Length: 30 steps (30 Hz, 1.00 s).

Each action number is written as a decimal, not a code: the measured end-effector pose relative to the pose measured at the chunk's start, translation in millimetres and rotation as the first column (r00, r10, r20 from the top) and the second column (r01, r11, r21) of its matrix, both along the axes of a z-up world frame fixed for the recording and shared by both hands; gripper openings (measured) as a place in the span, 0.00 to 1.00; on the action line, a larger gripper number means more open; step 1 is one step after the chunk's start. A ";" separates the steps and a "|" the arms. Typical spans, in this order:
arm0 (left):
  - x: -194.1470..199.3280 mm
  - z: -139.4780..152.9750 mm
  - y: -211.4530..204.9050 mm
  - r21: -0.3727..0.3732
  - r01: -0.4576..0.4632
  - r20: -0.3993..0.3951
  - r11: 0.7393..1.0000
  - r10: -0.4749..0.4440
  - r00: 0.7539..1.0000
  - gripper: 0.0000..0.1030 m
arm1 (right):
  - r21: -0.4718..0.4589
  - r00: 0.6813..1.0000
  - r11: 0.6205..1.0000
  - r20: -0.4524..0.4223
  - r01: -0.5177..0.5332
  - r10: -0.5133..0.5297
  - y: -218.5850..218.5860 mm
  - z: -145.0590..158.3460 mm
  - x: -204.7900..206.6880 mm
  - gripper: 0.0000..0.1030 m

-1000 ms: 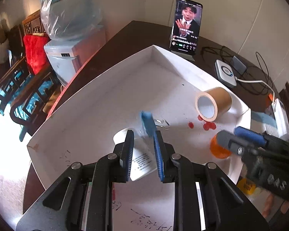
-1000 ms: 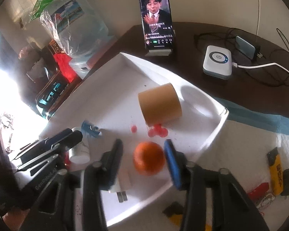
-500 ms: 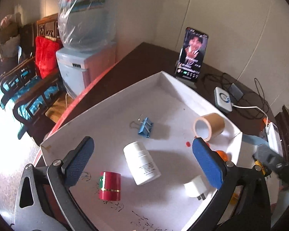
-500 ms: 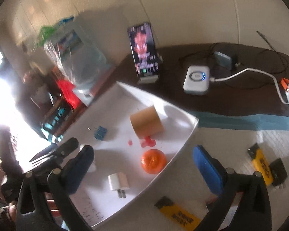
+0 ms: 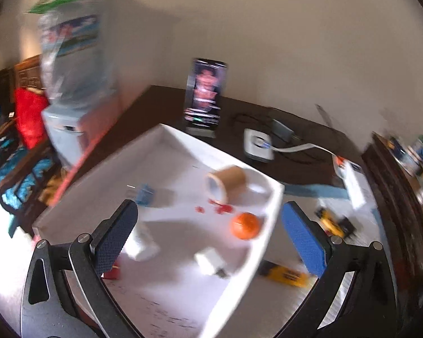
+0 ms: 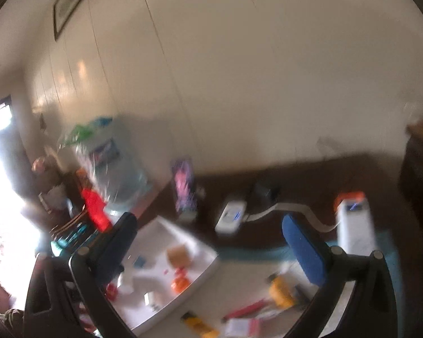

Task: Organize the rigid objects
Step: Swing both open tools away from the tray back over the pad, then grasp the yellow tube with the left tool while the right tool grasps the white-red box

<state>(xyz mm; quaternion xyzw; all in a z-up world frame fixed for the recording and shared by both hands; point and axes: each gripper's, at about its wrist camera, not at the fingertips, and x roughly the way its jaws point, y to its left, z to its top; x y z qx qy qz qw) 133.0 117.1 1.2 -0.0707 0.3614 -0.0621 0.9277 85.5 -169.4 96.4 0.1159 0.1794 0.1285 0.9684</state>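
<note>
Hovering high, both empty: left gripper [image 5: 208, 233] and right gripper [image 6: 211, 248] gape wide; tray [image 5: 270, 211] holds sorted orange [image 5: 244, 225], tape [image 5: 225, 181].

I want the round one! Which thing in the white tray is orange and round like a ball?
The orange fruit, near the white tray's right wall. The tape roll behind it is tan and hollow; the blue clip is boxy.
</note>
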 end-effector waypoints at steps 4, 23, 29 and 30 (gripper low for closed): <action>-7.5 -14.2 -36.6 0.026 0.117 -0.043 0.993 -0.116 0.992 1.00 | -0.028 0.994 0.998 -0.095 0.049 -0.051 -16.3 -18.2 0.6 1.00; -60.3 -79.0 -90.3 0.063 0.396 -0.232 0.916 -0.372 0.899 0.93 | -0.286 0.831 0.951 -0.553 -0.119 -0.062 62.9 -174.1 54.7 0.81; -47.9 -81.5 -100.4 0.080 0.428 -0.239 0.900 -0.400 0.885 0.88 | -0.258 0.810 0.957 -0.585 -0.133 -0.045 50.9 -190.4 58.3 0.55; -45.4 -81.4 -102.9 0.074 0.435 -0.237 0.897 -0.408 0.882 0.88 | -0.236 0.805 0.961 -0.593 -0.147 -0.022 47.0 -191.8 57.6 0.49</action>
